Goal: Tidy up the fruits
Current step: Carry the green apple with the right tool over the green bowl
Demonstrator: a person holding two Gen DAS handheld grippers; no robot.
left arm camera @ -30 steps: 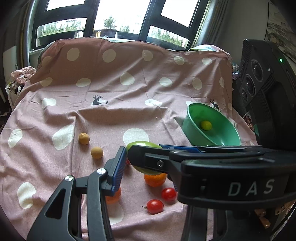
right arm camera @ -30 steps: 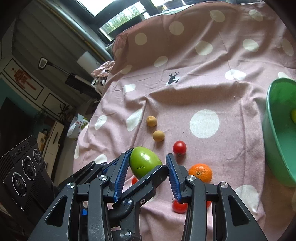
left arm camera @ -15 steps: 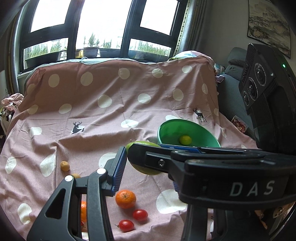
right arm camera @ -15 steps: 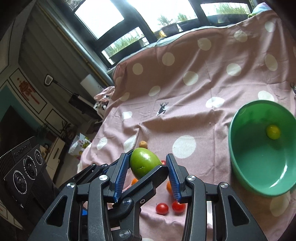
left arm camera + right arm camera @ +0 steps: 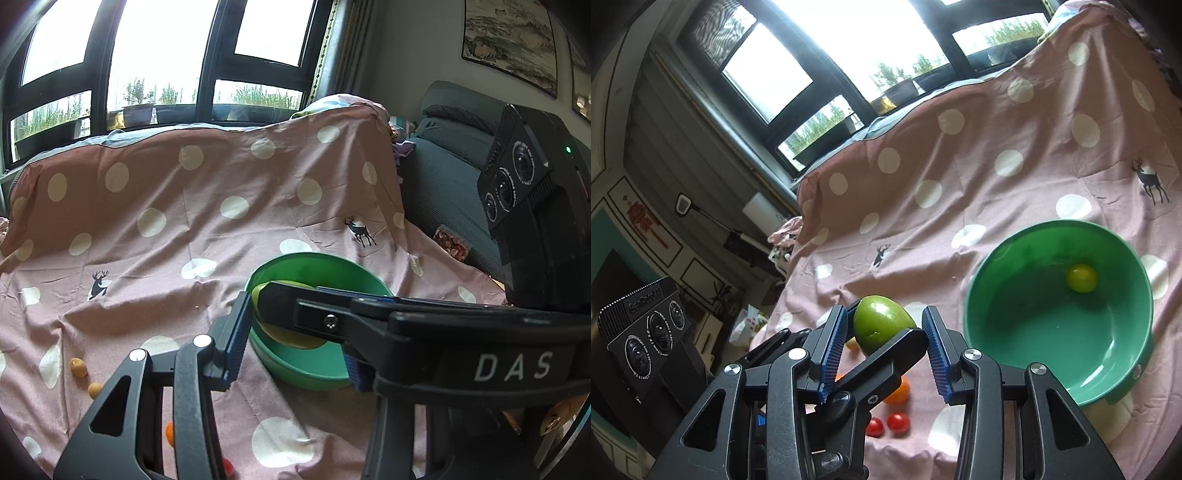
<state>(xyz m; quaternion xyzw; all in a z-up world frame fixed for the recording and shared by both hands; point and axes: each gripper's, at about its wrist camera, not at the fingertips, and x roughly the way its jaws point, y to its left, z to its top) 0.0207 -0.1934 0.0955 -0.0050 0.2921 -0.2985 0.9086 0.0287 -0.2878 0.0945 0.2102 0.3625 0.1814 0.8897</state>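
Carried closer than before: green mango [image 5: 881,323], pinched in left tongs [image 5: 255,317], lower centre, over green bowl [image 5: 317,254] edge. Right tongs [image 5: 882,334] spread. Advised: advance inward, lower, release softly.

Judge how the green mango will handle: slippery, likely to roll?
The green mango looks glossy and egg-shaped, so it probably slips under a pinch. Released into the green bowl, it would likely roll down the curved wall. A dark nick in its skin hints it marks easily.
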